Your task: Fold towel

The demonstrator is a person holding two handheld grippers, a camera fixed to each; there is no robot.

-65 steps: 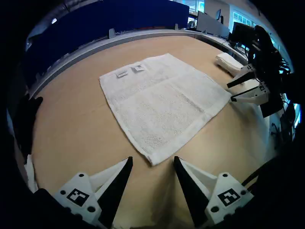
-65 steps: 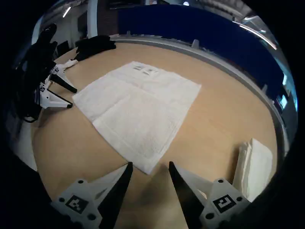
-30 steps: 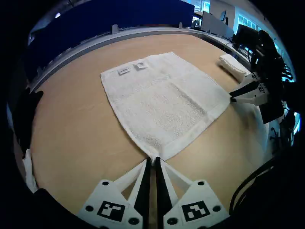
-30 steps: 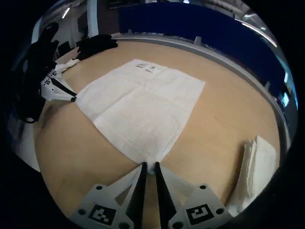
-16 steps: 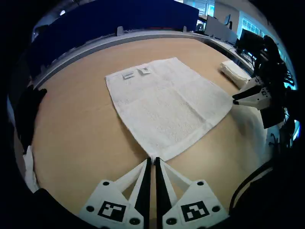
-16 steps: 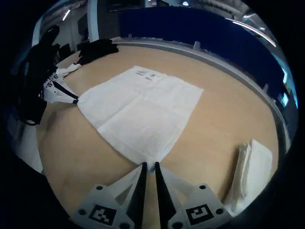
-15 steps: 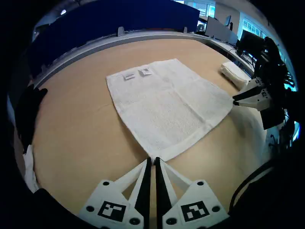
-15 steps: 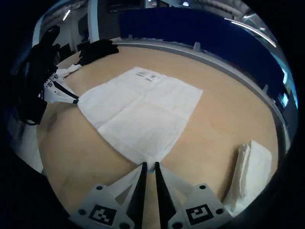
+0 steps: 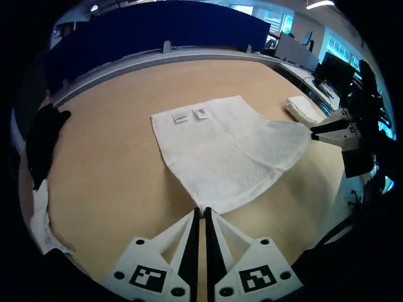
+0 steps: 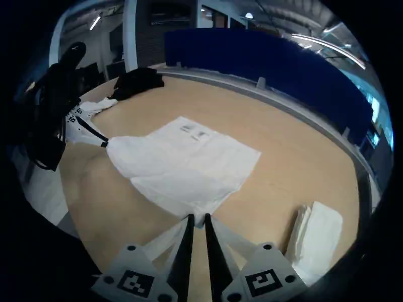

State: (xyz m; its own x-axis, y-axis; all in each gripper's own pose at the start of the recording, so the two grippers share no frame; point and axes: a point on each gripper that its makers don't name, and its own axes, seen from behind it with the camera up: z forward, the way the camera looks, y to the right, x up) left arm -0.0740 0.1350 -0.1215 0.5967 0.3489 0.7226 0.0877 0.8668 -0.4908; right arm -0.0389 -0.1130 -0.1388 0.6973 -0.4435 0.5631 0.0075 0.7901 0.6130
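Towel (image 9: 226, 151) half on the table (image 9: 111, 151), two near corners raised off the table, one pinched in the closed left gripper (image 9: 201, 209), one in the closed right gripper (image 10: 197, 217). Likely trouble: thin corner slipping out under uneven pull, or skewed fold.

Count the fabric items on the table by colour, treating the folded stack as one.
White: 3 (towel, folded stack, crumpled cloth)
Black: 1 (garment)
Total: 4
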